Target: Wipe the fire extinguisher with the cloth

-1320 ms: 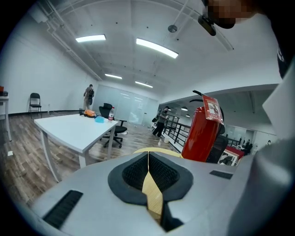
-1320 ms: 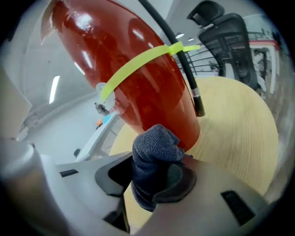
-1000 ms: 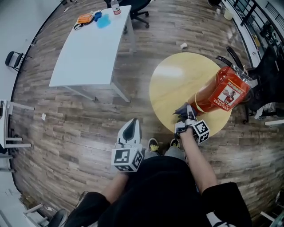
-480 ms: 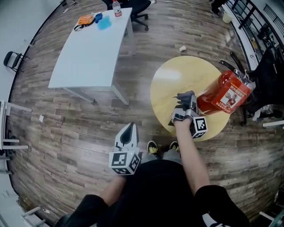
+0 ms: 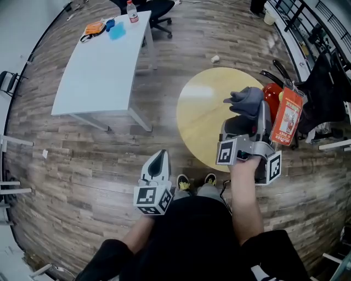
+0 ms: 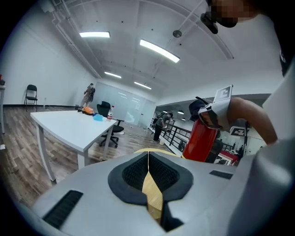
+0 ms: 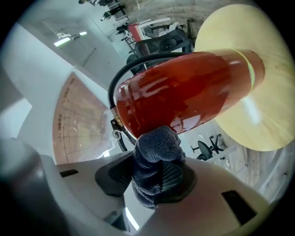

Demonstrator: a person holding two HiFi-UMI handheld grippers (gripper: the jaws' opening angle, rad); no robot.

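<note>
A red fire extinguisher [image 5: 272,99] stands on the round yellow table [image 5: 205,112], with a black handle and hose at its top and an orange tag [image 5: 286,116] hanging off it. My right gripper [image 5: 255,112] is raised beside it, shut on a bunched grey cloth [image 5: 245,101]. In the right gripper view the cloth [image 7: 157,161] bulges from the jaws just short of the red cylinder [image 7: 184,94]. My left gripper [image 5: 159,164] hangs low over the floor, shut and holding nothing; its view shows the extinguisher [image 6: 201,138] far off.
A long white table [image 5: 101,60] with a bottle, an orange item and a blue item stands at the back left. An office chair [image 5: 156,11] sits behind it. Dark railings and black gear [image 5: 323,82] crowd the right side. My shoes [image 5: 184,182] show on the wooden floor.
My right gripper has lifted the cloth off the table and carried it up and right, close to the extinguisher's upper part. The extinguisher now stands more upright. The left gripper stayed put.
</note>
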